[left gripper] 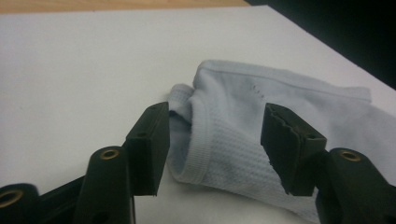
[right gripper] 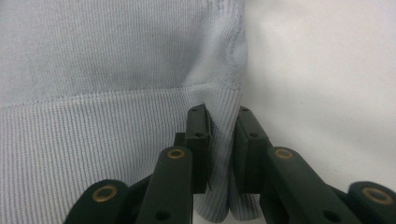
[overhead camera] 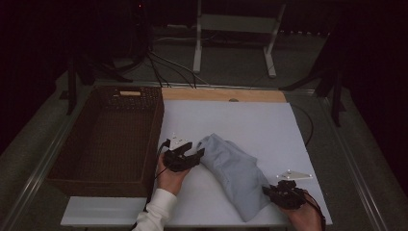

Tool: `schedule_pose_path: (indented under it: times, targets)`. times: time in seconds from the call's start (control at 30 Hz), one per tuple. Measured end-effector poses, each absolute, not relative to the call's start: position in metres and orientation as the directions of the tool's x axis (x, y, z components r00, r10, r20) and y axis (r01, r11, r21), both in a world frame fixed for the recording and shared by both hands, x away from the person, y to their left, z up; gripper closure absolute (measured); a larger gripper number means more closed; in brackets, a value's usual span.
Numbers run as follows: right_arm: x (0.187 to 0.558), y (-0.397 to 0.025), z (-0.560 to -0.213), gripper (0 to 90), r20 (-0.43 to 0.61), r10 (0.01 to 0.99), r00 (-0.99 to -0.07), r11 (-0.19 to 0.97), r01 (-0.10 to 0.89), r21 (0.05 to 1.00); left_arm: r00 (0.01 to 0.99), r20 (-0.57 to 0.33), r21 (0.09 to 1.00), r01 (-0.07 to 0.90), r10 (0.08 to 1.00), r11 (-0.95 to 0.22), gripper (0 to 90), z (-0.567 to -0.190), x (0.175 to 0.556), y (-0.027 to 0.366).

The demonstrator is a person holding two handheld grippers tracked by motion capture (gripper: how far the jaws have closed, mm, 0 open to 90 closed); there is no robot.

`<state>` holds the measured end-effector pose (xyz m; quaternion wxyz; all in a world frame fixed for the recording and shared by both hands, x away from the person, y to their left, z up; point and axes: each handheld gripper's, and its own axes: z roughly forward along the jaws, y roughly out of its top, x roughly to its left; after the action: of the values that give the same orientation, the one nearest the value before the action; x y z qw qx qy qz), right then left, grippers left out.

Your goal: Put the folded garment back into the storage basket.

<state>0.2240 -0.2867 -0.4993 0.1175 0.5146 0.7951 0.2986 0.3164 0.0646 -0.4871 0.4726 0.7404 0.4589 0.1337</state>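
Observation:
A pale blue folded garment (overhead camera: 234,169) lies on the white board (overhead camera: 250,120), running from the middle toward the near right corner. My left gripper (overhead camera: 198,155) is open at its far left end, jaws either side of a ribbed cuff (left gripper: 205,154) without pinching it. My right gripper (overhead camera: 267,191) is shut on the ribbed hem (right gripper: 223,140) at the garment's near right edge; the fabric is squeezed between both jaws. A white-sleeved hand holds the left gripper.
A dark wicker basket (overhead camera: 72,159) stands along the board's left side, close to my left hand. A wooden strip (overhead camera: 221,94) borders the board's far edge. White stand legs (overhead camera: 272,53) and cables lie on the floor beyond.

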Motion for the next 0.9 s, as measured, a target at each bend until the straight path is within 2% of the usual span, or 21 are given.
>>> schedule_pose_path:
  times: [0.13,0.77,0.83,0.9]
  targets:
    - [0.223,-0.290,-0.499,78.9,0.125,0.892,-0.434,0.282,0.751,0.597,0.543,-0.242,0.811,0.568,0.804,-0.139,48.3,-0.493,0.317,0.063]
    - [0.224,-0.291,-0.500,78.8,0.125,0.893,-0.432,0.280,0.752,0.596,0.538,-0.290,0.761,0.631,0.791,-0.150,45.7,-0.518,0.318,0.065]
    - [0.224,-0.291,-0.500,78.8,0.126,0.893,-0.432,0.280,0.752,0.596,0.546,-0.289,0.752,0.638,0.787,-0.166,52.3,-0.519,0.322,0.063]
    - [0.224,-0.291,-0.500,78.8,0.126,0.893,-0.432,0.280,0.752,0.596,0.555,-0.269,0.749,0.634,0.787,-0.192,65.5,-0.517,0.324,0.061]
